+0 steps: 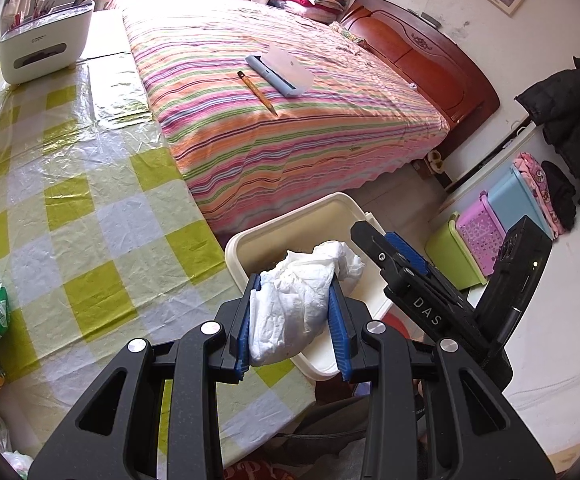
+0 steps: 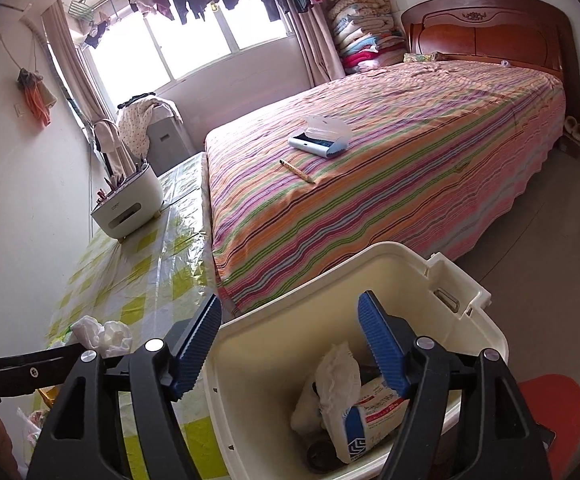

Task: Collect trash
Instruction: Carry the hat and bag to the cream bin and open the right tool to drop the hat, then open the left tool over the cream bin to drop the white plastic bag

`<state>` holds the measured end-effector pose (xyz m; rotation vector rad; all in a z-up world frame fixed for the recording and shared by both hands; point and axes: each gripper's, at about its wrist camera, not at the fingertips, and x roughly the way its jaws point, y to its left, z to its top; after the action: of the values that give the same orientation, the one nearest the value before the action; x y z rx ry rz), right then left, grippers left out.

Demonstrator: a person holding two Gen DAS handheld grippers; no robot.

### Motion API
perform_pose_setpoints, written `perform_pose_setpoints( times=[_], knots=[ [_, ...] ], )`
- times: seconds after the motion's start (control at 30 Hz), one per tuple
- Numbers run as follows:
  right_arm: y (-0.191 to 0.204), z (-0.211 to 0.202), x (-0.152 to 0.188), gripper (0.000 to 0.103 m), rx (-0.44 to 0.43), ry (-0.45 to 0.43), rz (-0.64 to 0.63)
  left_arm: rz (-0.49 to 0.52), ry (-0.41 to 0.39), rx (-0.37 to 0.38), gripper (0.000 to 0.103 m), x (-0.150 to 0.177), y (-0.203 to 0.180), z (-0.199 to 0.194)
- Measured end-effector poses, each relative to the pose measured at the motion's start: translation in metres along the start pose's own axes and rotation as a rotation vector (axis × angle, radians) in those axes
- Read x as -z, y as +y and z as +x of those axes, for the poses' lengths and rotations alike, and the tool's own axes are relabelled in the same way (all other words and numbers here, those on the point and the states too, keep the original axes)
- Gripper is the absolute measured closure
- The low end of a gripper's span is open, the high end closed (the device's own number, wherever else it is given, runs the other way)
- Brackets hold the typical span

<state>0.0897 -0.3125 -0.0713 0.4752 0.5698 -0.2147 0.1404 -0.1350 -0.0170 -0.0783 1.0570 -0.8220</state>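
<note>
Left tongs (image 1: 294, 320) pinch a crumpled tissue wad (image 1: 302, 300), light, soft, squashy; grip its middle. Right tongs (image 2: 290, 344) gape wide, empty, over the bin (image 2: 466, 320) at five o'clock.

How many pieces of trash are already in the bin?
3 that I can make out in the cream bin: a crumpled white tissue, a white and blue packet beside it, and a dark round item at the bottom. More may be hidden underneath.
</note>
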Motion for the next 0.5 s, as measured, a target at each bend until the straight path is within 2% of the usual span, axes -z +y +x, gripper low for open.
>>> perform_pose_setpoints(
  times=[0.17, 0.5],
  knots=[
    [-0.007, -0.004, -0.001, 0.034, 0.008, -0.019, 0.032, -0.003, -0.002, 0.008, 0.072, -0.002, -0.005, 0.006],
    [-0.029, -0.025, -0.007, 0.034, 0.021, -0.131, 0.14, -0.021, 0.037, 0.053, 0.071, -0.007, -0.019, 0.034]
  ],
)
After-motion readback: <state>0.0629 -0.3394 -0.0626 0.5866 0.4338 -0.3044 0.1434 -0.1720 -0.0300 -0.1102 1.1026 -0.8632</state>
